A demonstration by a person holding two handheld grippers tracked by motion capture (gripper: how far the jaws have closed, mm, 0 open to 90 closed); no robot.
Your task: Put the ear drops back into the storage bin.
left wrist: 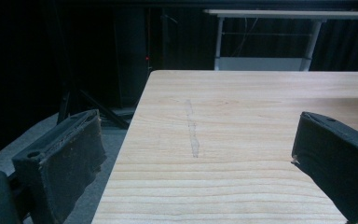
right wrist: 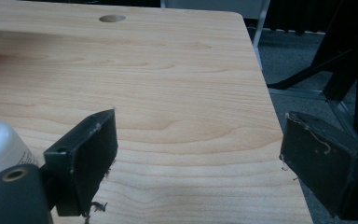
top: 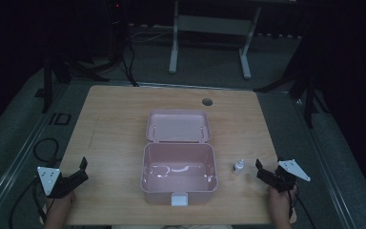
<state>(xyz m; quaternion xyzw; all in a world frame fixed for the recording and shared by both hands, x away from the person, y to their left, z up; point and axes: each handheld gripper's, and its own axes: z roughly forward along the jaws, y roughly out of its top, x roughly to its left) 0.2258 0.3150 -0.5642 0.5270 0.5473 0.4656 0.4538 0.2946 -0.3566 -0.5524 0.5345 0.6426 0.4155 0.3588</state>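
Wooden table [top: 119,129] carries everything, and both tongs rest at its near edge. Between the 2 tongs stands a pink box [top: 179,174], lid thrown back, its hollow well apart from the left tongs [top: 81,170] and nearer the right tongs [top: 263,171]. It looks like thin, stiff plastic, light and rather slick. Just beside the right tongs, on their box side, stands a small white bottle [top: 238,166], upright and apart from the jaws. I judge it light, smooth and easily toppled, so a grip across the body below the cap seems safest. Both tongs are released, jaws spread wide with nothing between them.
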